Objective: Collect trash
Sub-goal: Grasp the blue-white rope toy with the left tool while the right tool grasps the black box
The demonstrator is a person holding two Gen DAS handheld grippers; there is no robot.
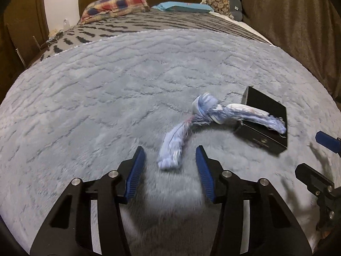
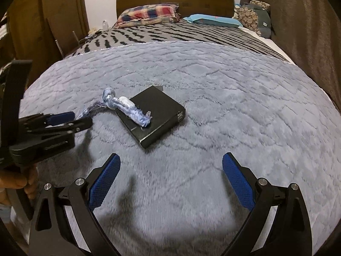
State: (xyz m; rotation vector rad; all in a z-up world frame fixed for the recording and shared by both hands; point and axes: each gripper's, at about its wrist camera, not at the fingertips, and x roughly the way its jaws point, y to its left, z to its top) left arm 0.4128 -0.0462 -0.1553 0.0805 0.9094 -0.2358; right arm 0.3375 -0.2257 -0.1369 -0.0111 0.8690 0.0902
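A knotted strip of pale blue and white cloth [image 1: 204, 119] lies on the grey fluffy blanket [image 1: 96, 98], its far end draped over a flat black box [image 1: 266, 123]. My left gripper [image 1: 169, 152] is open, its blue pads on either side of the strip's near end, not closed on it. In the right wrist view the cloth [image 2: 132, 111] rests on the black box [image 2: 153, 115], and the left gripper [image 2: 70, 119] sits at the cloth's near end. My right gripper [image 2: 170, 160] is open and empty, low over the blanket in front of the box.
The bed runs back to a wooden headboard [image 2: 174, 0], with a plaid pillow [image 2: 149, 13], a turquoise pillow [image 2: 213, 20] and a patterned cushion [image 2: 253, 15]. A brown curtain [image 2: 298, 32] hangs on the right. A wooden door [image 2: 57, 21] stands left.
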